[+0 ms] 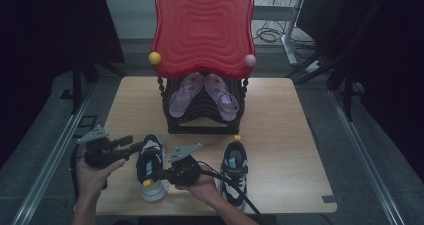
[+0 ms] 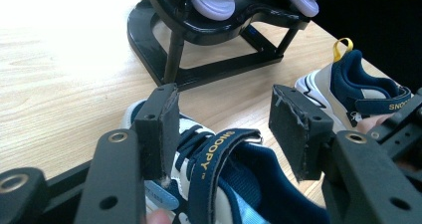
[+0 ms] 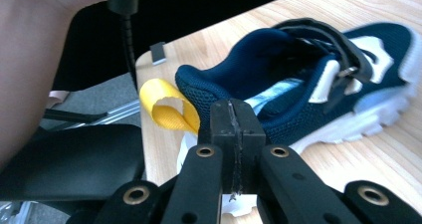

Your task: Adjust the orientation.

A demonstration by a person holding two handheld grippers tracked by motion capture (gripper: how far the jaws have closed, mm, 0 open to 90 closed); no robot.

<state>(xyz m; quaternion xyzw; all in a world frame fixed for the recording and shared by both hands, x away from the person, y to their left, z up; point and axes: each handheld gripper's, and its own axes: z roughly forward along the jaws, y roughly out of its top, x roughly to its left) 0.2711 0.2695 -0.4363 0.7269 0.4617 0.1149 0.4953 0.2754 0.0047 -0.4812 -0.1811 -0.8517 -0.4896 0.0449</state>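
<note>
While the left gripper (image 2: pixel 221 134) stands open over the navy-and-white strapped sneaker (image 1: pixel 150 166) near the table's left front edge, the right gripper (image 3: pixel 232 129) is fully closed by its yellow heel loop (image 3: pixel 166 104).

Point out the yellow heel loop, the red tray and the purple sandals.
yellow heel loop (image 3: pixel 166 107), right gripper view, on the folded ribbon.
red tray (image 1: pixel 202 27), high view, on its ridged middle.
purple sandals (image 1: pixel 183 97), high view, on the left sandal's footbed.
</note>
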